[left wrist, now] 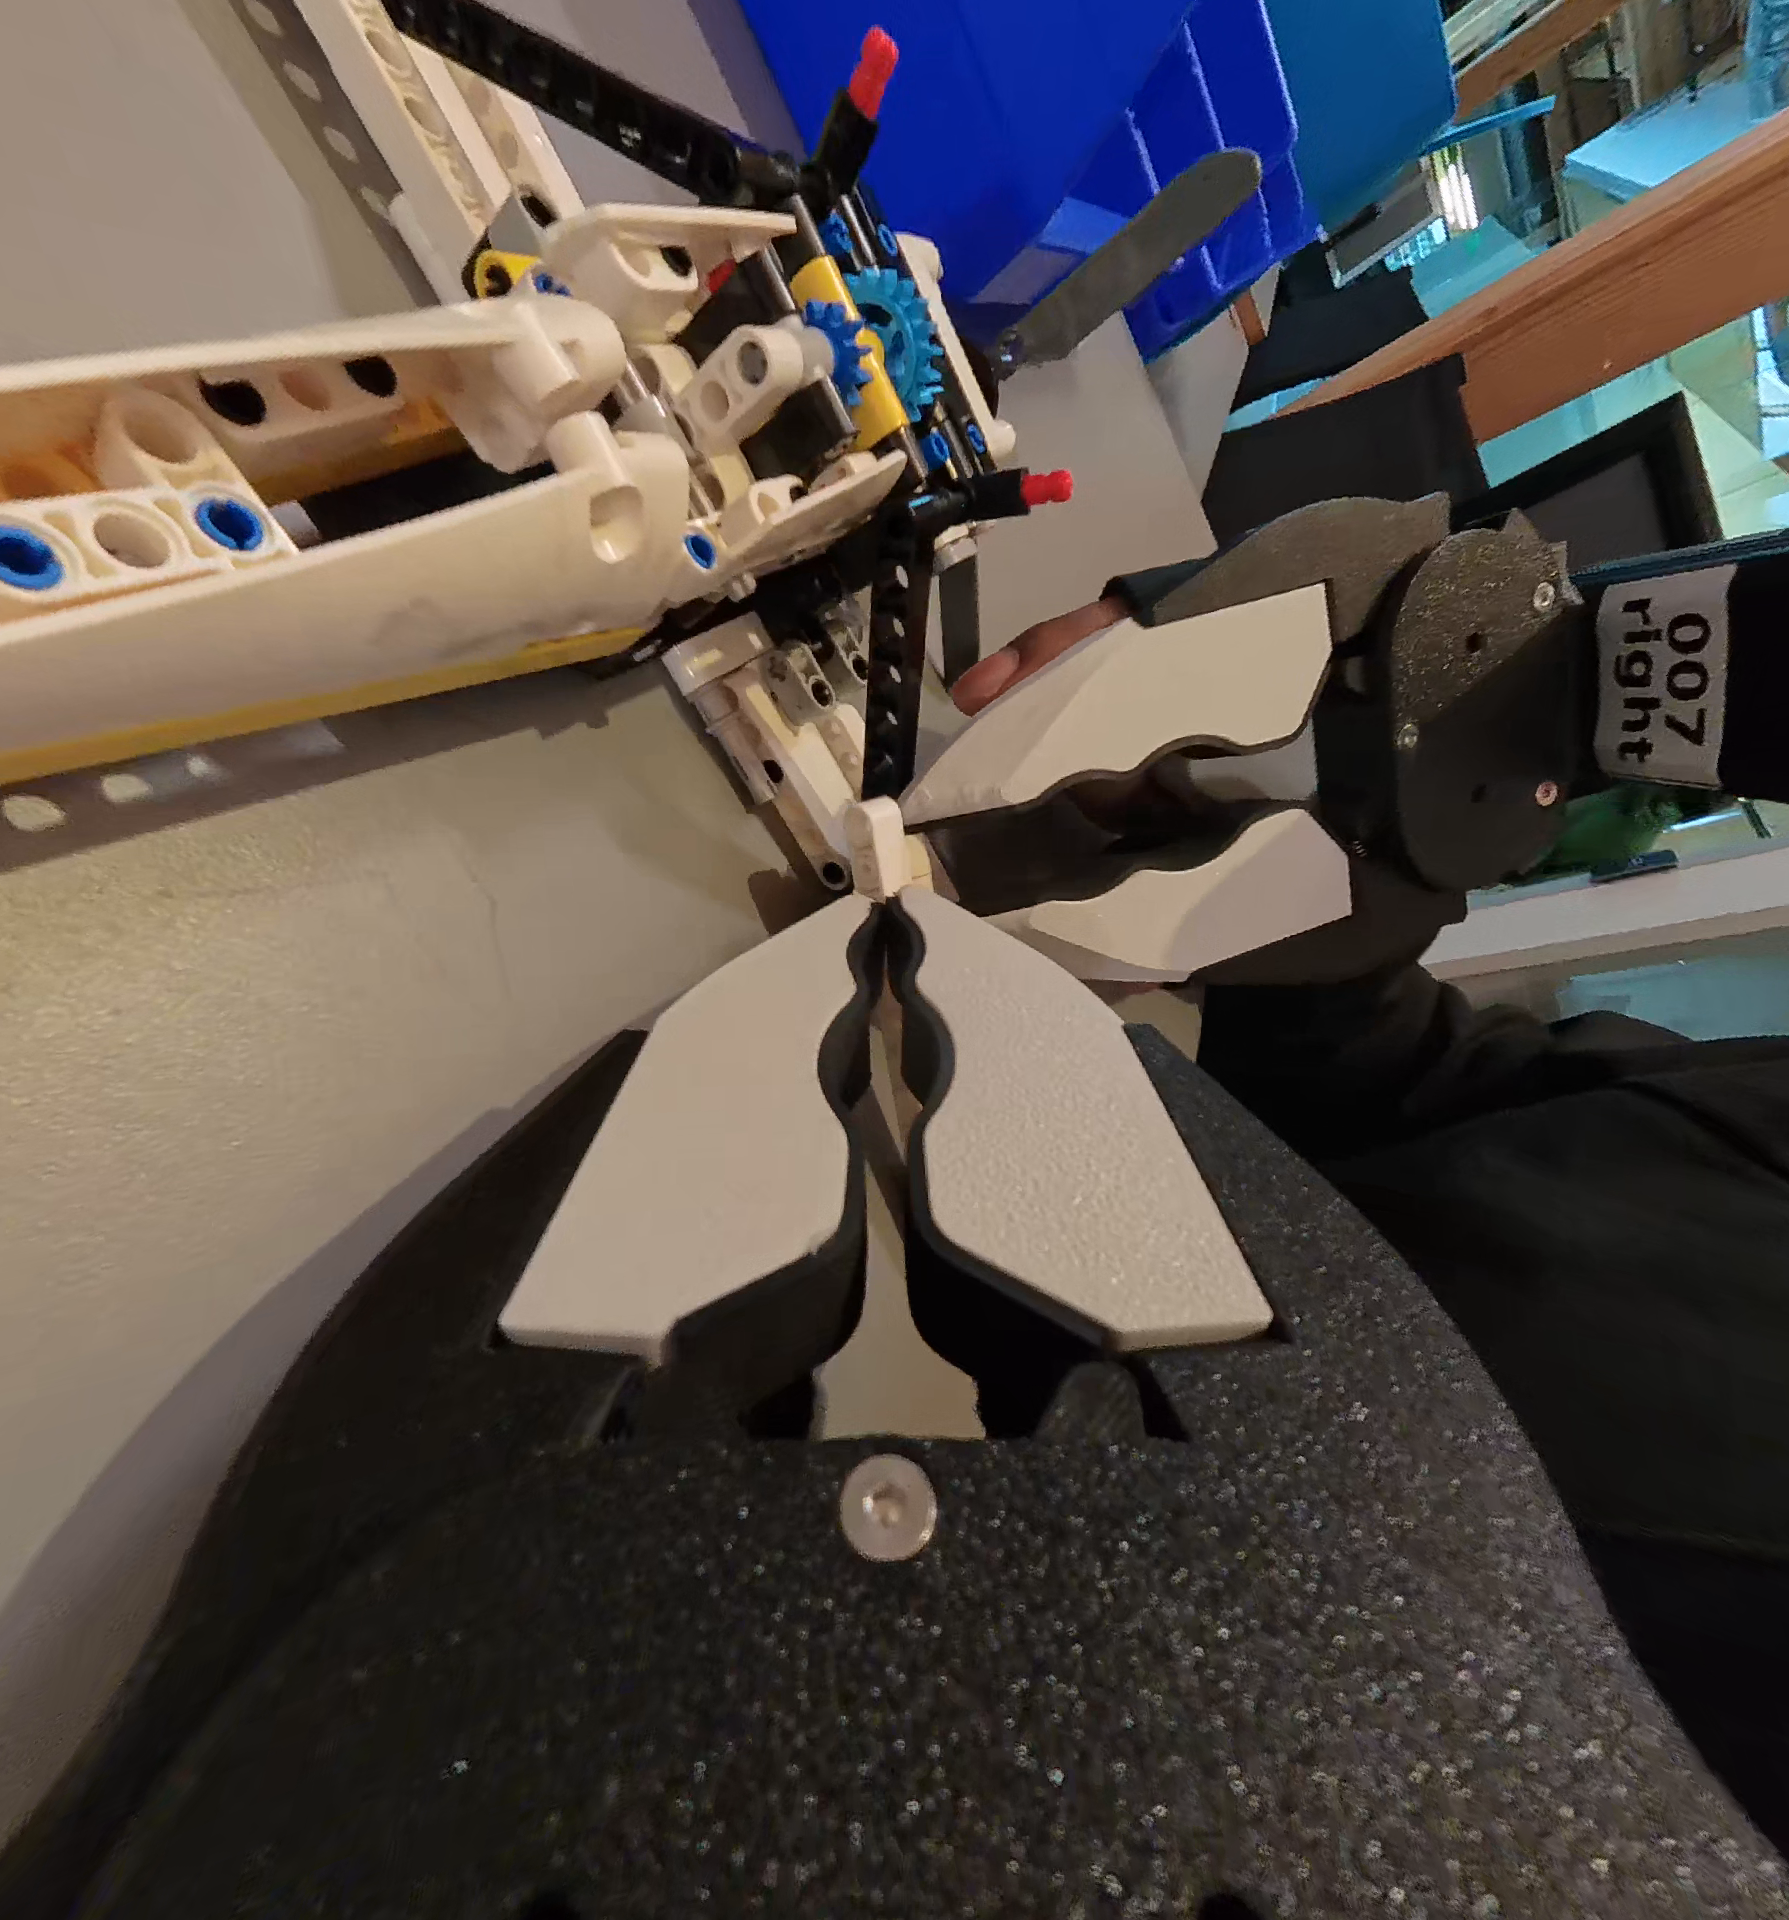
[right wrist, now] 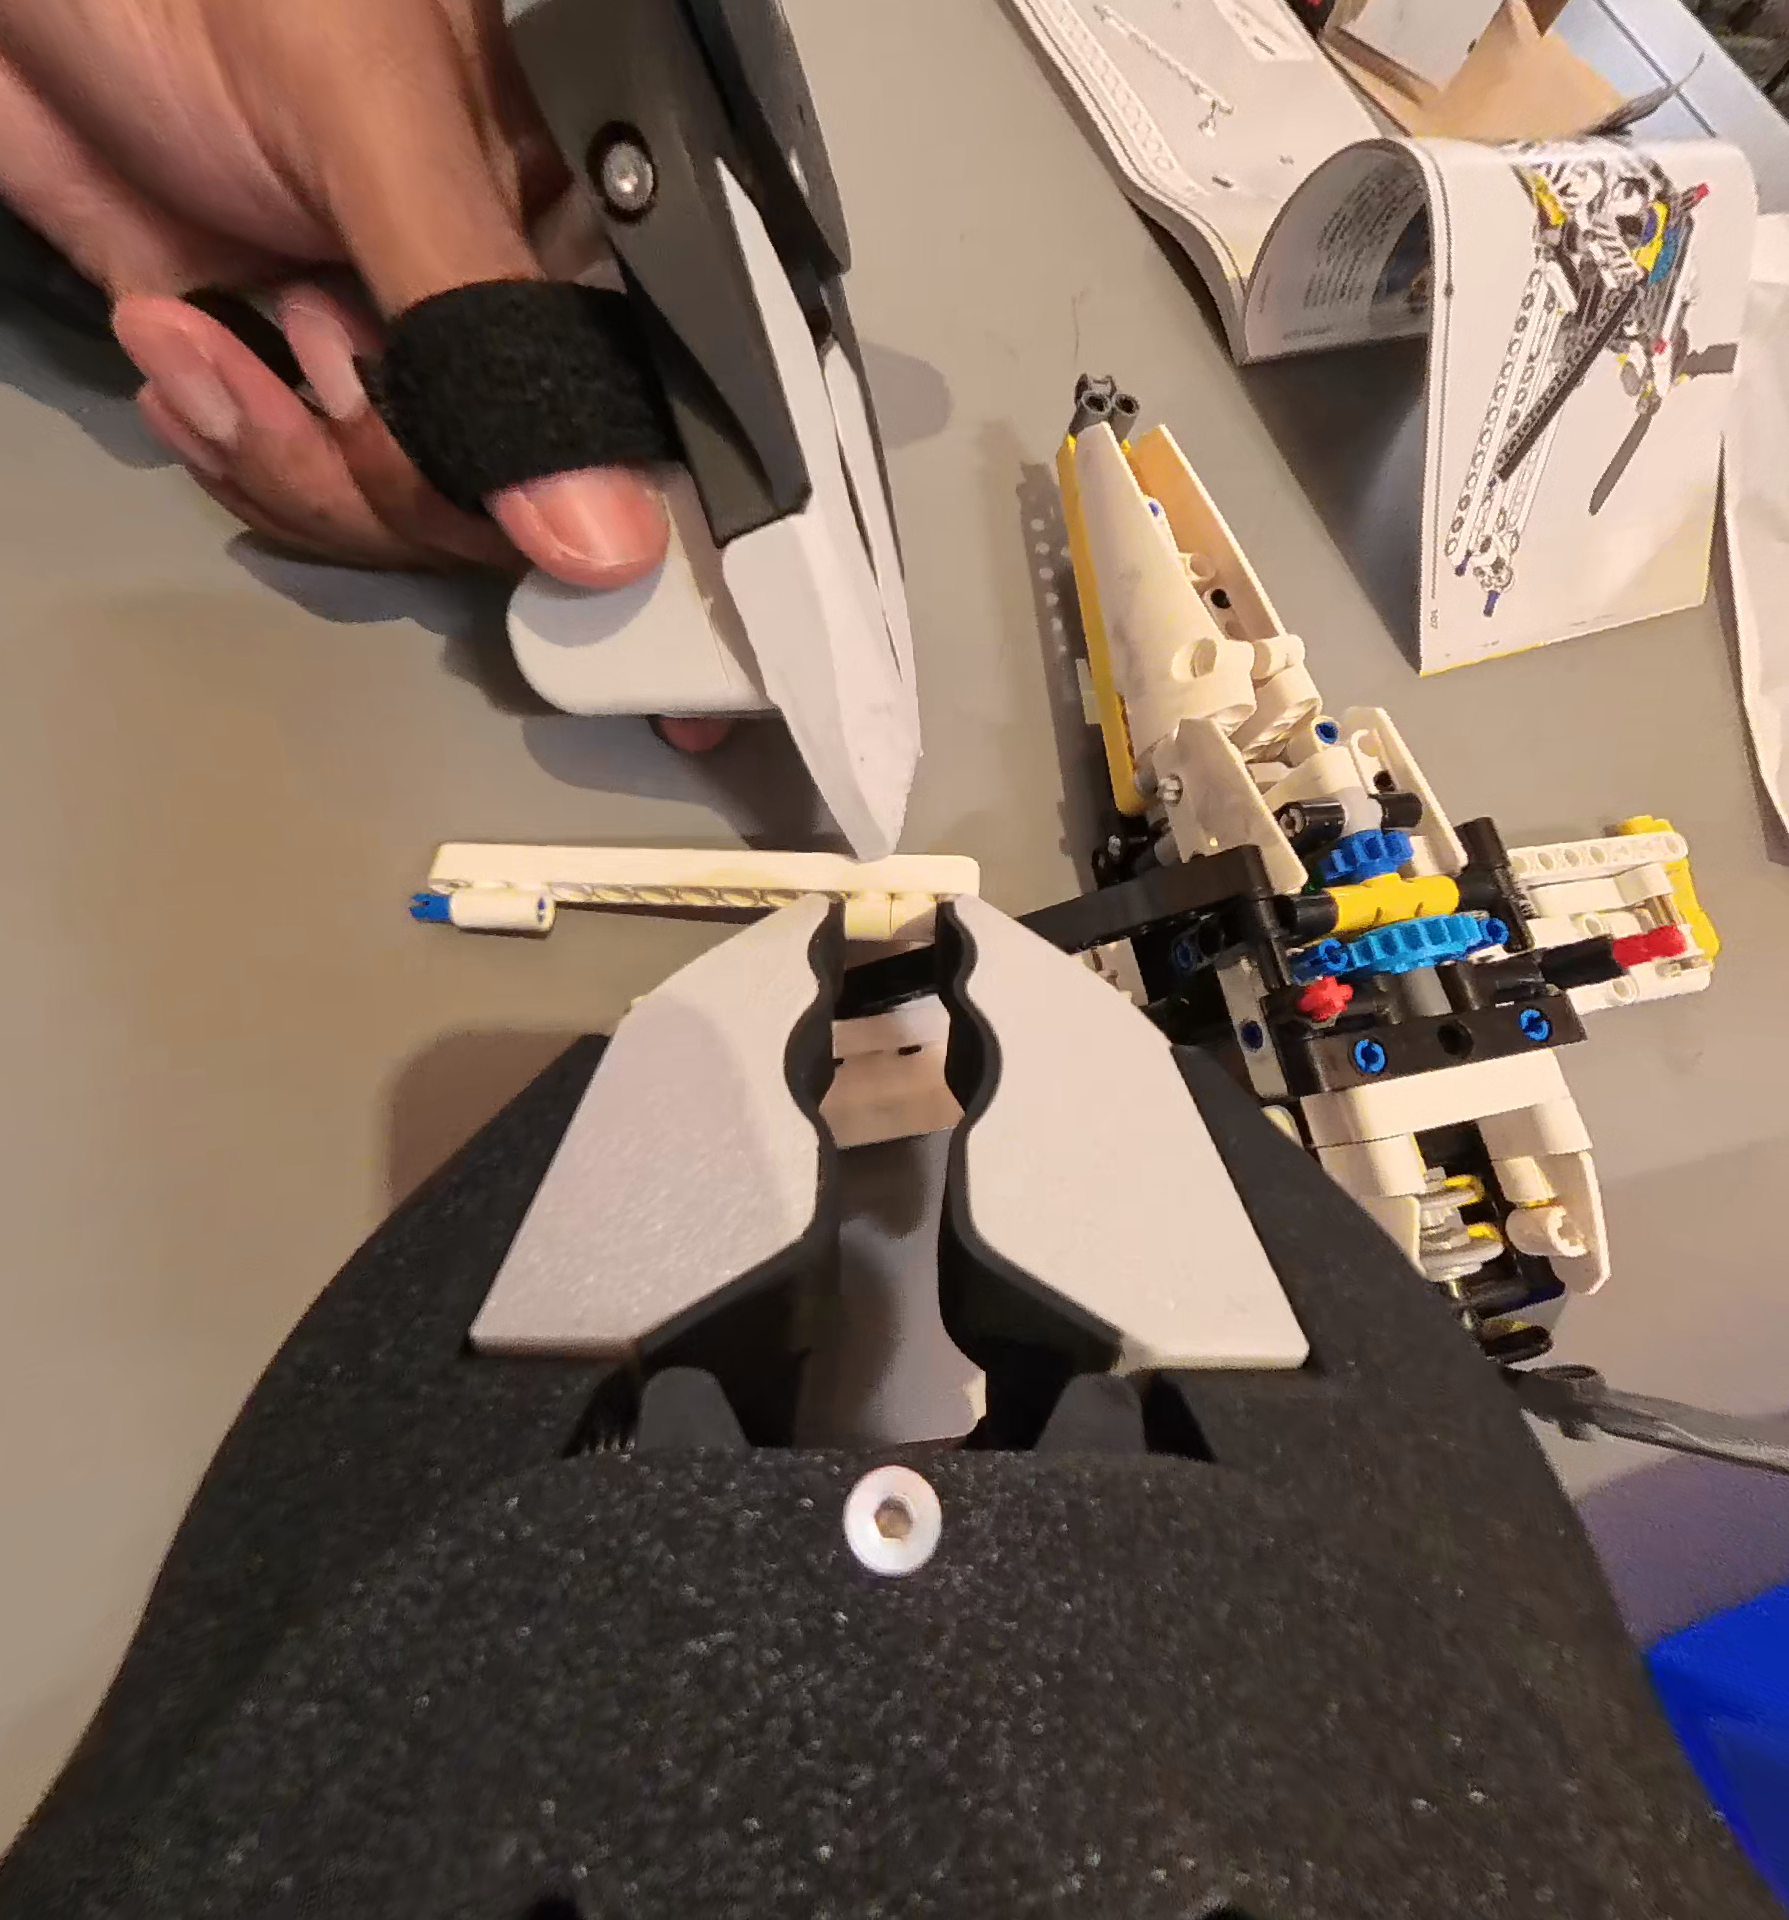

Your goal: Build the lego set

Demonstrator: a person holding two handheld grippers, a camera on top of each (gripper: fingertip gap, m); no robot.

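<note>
Desk [right wrist: 246,1039]: grey, carrying everything.
Model [right wrist: 1389,935]: my brick-built aircraft lies mid-desk, booklet [right wrist: 1492,364] toward the far edge.
Left gripper [left wrist: 885,914]: my hand [right wrist: 298,312] angles it down, tips pinched on the white beam [right wrist: 703,873].
Right gripper [right wrist: 885,920]: level, clamped on the beam's white connector.

Soft, even indoor light, soft shadows, strong fisheye edge bending, perhaps slight motion blur.
</note>
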